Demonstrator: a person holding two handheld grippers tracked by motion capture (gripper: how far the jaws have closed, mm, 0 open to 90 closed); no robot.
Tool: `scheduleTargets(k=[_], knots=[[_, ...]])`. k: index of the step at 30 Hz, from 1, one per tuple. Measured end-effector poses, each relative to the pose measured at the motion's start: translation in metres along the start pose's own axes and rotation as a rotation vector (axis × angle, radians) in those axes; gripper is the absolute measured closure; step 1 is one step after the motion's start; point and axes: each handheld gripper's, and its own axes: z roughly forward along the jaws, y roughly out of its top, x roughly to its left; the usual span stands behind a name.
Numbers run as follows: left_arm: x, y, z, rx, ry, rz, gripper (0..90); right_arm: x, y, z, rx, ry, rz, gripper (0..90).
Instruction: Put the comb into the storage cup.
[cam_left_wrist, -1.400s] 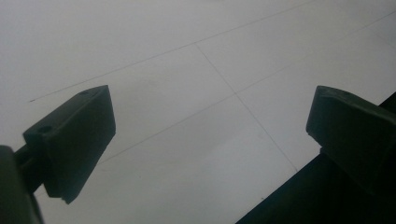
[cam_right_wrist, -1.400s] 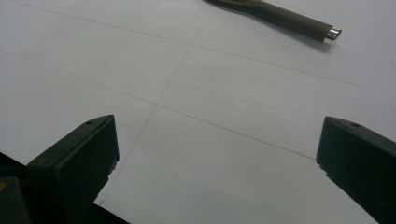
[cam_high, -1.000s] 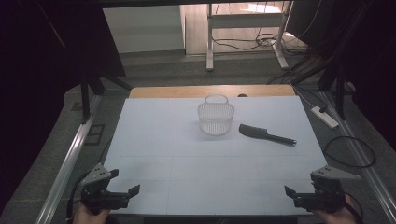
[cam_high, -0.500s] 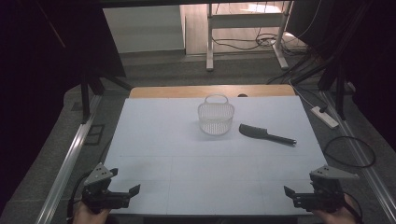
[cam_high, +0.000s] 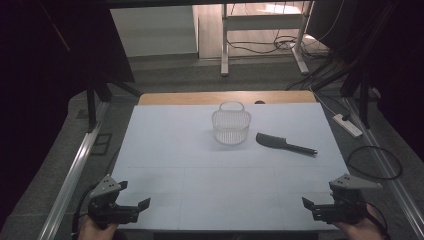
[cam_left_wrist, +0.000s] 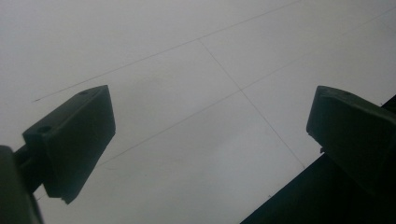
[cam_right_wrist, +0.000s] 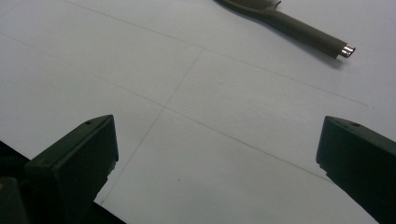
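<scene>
The right hand-held gripper (cam_high: 320, 206) (jaws wide apart) sits nearer the comb (cam_high: 283, 143). The comb lies ahead, probably handle toward it; the left hand-held gripper (cam_high: 131, 210) is released too.

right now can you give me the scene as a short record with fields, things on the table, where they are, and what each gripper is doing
table: white top, faint grid lines
basket: clear, with handle, upright, far middle
brush: dark, lying flat to the right of the basket, apart from it, handle pointing right
left gripper: near left corner, jaws wide apart, holding nothing
right gripper: near right corner, jaws wide apart, holding nothing, brush handle ahead of it
contact: neither gripper touches the basket or brush
</scene>
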Motion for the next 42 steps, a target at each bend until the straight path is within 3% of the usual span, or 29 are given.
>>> scheduleTargets(k=[12,31,42], knots=[[0.001,0.000,0.000,0.004,-0.015,-0.003,2.5,-0.003,0.006,0.004,0.007,0.049,0.022,0.0],[0.001,0.000,0.000,0.001,-0.020,-0.004,1.4,-0.008,0.027,0.020,0.036,0.054,-0.021,0.0],[0.002,0.000,0.000,0.000,-0.022,-0.006,1.4,-0.011,0.033,0.026,0.047,0.066,-0.015,0.0]])
